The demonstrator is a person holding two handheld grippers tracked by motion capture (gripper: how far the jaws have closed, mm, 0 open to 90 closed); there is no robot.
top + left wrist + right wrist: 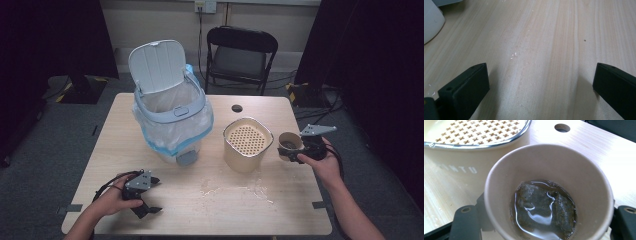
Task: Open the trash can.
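Observation:
A brown paper cup (290, 142) hangs just right of a cream container (245, 155), with my right gripper (294, 150) shut on it. In the right gripper view the cup (564, 165) holds dark liquid and soaked tea bags (544, 205), and a black jaw stands on either side of it within my right gripper (546, 218). The container's perforated strainer top (474, 132) lies just beyond the cup. My left gripper (156, 195) rests at the table's front left, open. Nothing but bare wood lies between the jaws of my left gripper (540, 82).
A white pedal bin (172, 115) with a plastic liner and raised lid stands at the back left of the wooden table (100, 165). A wet spill (235, 190) spreads in front of the container. A black folding chair (240, 55) stands behind the table.

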